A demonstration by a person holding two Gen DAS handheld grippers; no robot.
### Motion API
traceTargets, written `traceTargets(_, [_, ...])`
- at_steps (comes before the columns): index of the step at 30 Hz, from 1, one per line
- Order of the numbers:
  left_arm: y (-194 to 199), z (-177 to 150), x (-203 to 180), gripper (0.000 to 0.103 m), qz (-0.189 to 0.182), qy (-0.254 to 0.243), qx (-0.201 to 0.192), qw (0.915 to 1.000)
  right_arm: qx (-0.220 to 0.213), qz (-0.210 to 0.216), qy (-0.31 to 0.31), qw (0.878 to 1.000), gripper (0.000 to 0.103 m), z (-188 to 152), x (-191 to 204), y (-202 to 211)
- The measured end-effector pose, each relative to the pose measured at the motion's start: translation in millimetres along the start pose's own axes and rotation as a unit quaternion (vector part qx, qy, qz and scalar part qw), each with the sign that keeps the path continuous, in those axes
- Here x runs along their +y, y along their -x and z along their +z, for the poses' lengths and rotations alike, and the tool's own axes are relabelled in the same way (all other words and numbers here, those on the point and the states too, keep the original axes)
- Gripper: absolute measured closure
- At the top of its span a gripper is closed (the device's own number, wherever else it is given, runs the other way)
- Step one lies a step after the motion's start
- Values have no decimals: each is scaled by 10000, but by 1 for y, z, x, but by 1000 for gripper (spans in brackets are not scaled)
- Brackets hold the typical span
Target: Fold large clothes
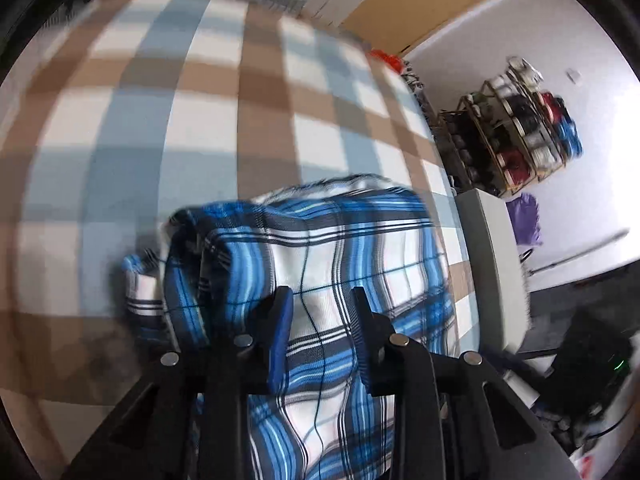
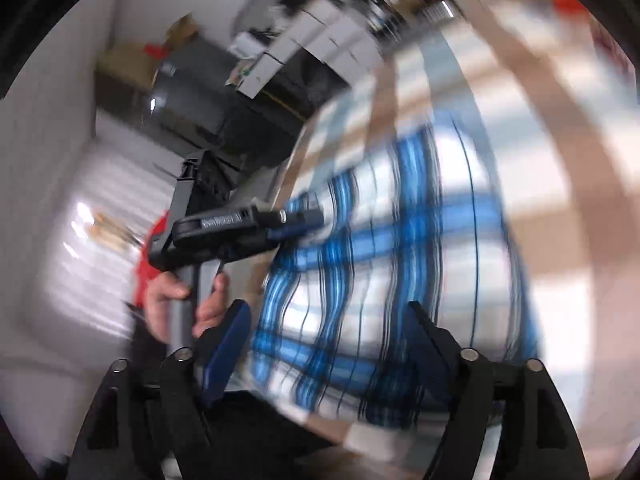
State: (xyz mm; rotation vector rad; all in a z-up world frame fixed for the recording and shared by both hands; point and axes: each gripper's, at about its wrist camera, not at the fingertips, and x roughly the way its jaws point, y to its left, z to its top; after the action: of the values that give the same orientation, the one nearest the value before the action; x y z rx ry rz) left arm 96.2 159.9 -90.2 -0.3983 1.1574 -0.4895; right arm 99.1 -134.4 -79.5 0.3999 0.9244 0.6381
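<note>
A folded blue, white and black plaid garment (image 1: 320, 232) lies on a bed covered in a brown, pale blue and white check (image 1: 200, 100). My left gripper (image 1: 320, 304) stands over the garment's near part, and a thick fold of the cloth fills the narrow gap between its pads. In the blurred right wrist view the same garment (image 2: 400, 240) spreads ahead. There a person's hand (image 2: 168, 300) holds the left gripper (image 2: 298, 220) at the cloth's left edge. My right gripper (image 2: 326, 316) hangs open and wide above the near edge of the cloth, with nothing pressed between its fingers.
A wire rack of thread spools (image 1: 520, 132) hangs on the white wall to the right, above a white unit (image 1: 492, 260) beside the bed. Dark cabinets (image 2: 208, 112) and white boxes (image 2: 300, 52) stand beyond the bed's left edge.
</note>
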Motion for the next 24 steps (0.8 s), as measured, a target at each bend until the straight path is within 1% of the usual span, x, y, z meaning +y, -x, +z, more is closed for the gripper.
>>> traceTargets(1, [6, -1, -6, 71, 26, -213, -120, 9997, 43, -155, 175, 9997, 10, 6, 5, 1])
traceTargets(2, [11, -2, -16, 62, 67, -423, -256, 9988, 142, -457, 425, 9979, 8, 12, 12, -4])
traceTargets(3, [10, -3, -18, 42, 193, -476, -248, 9984, 305, -833, 656, 9939, 8, 15, 17, -8])
traceTargets(4, [6, -1, -19, 41, 380, -478, -185, 9980, 549, -1246, 948, 9861, 8, 15, 22, -15])
traceTargets(5, [0, 2, -17, 41, 441, -488, -123, 9978, 810, -1553, 1278, 9762, 8, 10, 27, -26])
traceTargets(6, [-7, 5, -13, 41, 477, -480, 8, 9977, 1117, -1714, 1548, 9665, 8, 4, 30, -37])
traceTargets(7, [-12, 8, -8, 41, 537, -424, 62, 9976, 1307, -1715, 1644, 9625, 8, -3, 30, -43])
traceTargets(8, [-16, 11, -4, 41, 519, -355, 105, 9980, 1602, -1669, 1707, 9578, 8, -12, 26, -51])
traceTargets(9, [-21, 13, 1, 41, 467, -250, 181, 9984, 1860, -1642, 1658, 9544, 8, -21, 18, -59])
traceTargets(10, [-25, 13, 7, 41, 409, -120, 229, 9988, 1994, -1687, 1600, 9519, 7, -23, 12, -67])
traceTargets(12, [-26, 8, 12, 41, 325, -9, 169, 9993, 2060, -1707, 1598, 9502, 5, -31, 3, -78])
traceTargets(14, [-25, 3, 14, 42, 272, -33, 125, 9995, 2108, -1568, 1530, 9527, 0, -33, -4, -83])
traceTargets(17, [-21, -5, 19, 42, 130, 8, -2, 9999, 2104, -1485, 1310, 9574, 0, -31, -17, -89])
traceTargets(19, [-11, -8, 17, 42, 150, 4, -54, 9999, 2121, -1576, 1413, 9540, 0, -32, -17, -92])
traceTargets(20, [-2, -10, 15, 41, 202, 73, -44, 9998, 2228, -1625, 1539, 9488, 0, -33, -14, -92])
traceTargets(21, [5, -12, 11, 41, 237, 137, -23, 9996, 2483, -1575, 1689, 9408, 0, -30, -11, -90])
traceTargets(22, [14, -18, 5, 41, 162, 102, -39, 9998, 2660, -1475, 1704, 9373, 0, -23, -7, -84])
traceTargets(23, [18, -23, 1, 41, 48, 38, -80, 9999, 2655, -1437, 1609, 9397, 2, -10, -6, -74])
traceTargets(24, [28, -35, -6, 41, -73, -89, -140, 9998, 2476, -1411, 1495, 9468, 0, 5, -3, -63])
